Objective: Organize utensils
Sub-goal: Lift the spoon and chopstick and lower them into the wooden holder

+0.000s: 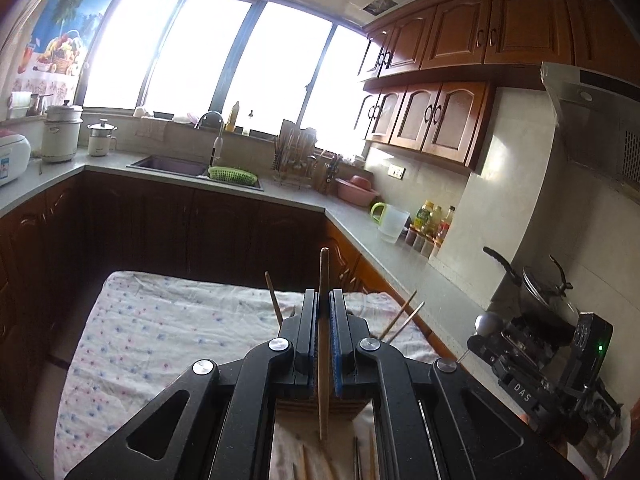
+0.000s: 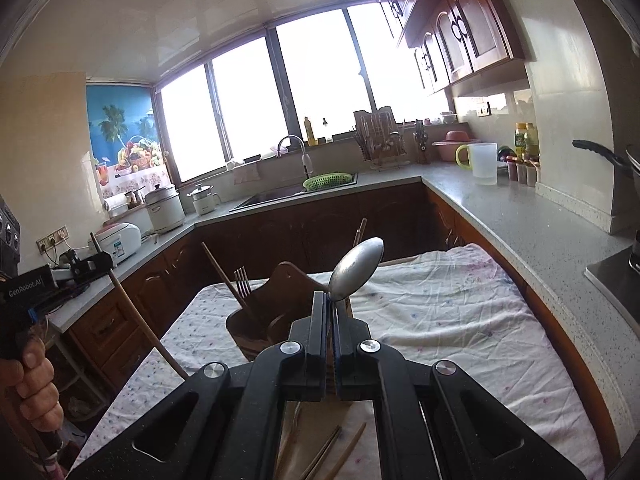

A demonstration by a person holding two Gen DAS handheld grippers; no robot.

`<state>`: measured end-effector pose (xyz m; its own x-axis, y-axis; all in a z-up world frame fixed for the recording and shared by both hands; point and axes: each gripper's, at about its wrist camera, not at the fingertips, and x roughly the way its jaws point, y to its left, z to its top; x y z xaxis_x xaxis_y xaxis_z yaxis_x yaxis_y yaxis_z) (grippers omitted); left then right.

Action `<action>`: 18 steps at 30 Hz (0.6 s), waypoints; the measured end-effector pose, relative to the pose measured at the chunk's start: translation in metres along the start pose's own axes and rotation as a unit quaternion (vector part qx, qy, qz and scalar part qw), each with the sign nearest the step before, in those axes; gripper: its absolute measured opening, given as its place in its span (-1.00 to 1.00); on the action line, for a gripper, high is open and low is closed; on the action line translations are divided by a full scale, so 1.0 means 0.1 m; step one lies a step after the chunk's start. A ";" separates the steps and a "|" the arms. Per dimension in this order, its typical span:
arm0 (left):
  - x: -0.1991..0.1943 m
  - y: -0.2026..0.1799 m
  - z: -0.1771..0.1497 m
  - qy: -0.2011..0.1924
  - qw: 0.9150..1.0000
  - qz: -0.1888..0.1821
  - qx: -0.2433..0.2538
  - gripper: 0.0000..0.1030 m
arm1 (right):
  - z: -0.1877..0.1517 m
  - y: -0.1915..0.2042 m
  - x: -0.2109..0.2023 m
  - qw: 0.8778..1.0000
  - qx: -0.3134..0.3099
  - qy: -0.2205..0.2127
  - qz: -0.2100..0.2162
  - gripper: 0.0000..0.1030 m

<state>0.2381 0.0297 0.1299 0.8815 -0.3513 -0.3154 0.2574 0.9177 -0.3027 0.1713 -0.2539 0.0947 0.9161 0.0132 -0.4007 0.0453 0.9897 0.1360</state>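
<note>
Our left gripper [image 1: 324, 312] is clamped shut on a wooden chopstick [image 1: 323, 344] standing upright between its pads, and our right gripper [image 2: 330, 312] is pinched tight on the neck of a metal spoon [image 2: 356, 266], bowl up, just above the wooden holder [image 2: 276, 312]. We judge the sorting partly done: a fork [image 2: 241, 278] and some chopsticks already stand in the holder. Still left are our two held pieces and several loose chopsticks [image 2: 320, 456] lying on the cloth [image 2: 440, 320] on the near side of the holder.
</note>
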 end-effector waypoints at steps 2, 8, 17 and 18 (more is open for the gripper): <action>0.06 0.00 0.09 -0.016 1.000 0.005 0.004 -0.93 | 0.09 0.04 0.07 1.000 -0.013 -0.013 -0.006 -0.96; 0.38 0.00 0.20 -0.052 0.998 0.030 0.012 -0.93 | 0.32 0.18 0.28 0.997 -0.056 -0.050 -0.018 -0.96; 0.99 0.10 -0.25 -0.028 0.998 0.053 -0.007 -0.93 | 0.12 0.24 0.69 0.995 -0.093 -0.034 -0.021 -0.96; 1.04 0.11 -0.31 -0.022 0.998 0.053 -0.008 -0.93 | 0.08 0.23 0.72 0.995 -0.092 -0.028 -0.021 -0.96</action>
<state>0.3206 -0.0025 0.0656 0.9200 -0.2428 -0.3075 0.1550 0.9463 -0.2837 0.2418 -0.2308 0.0758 0.9358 -0.0323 -0.3511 0.0156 0.9986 -0.0501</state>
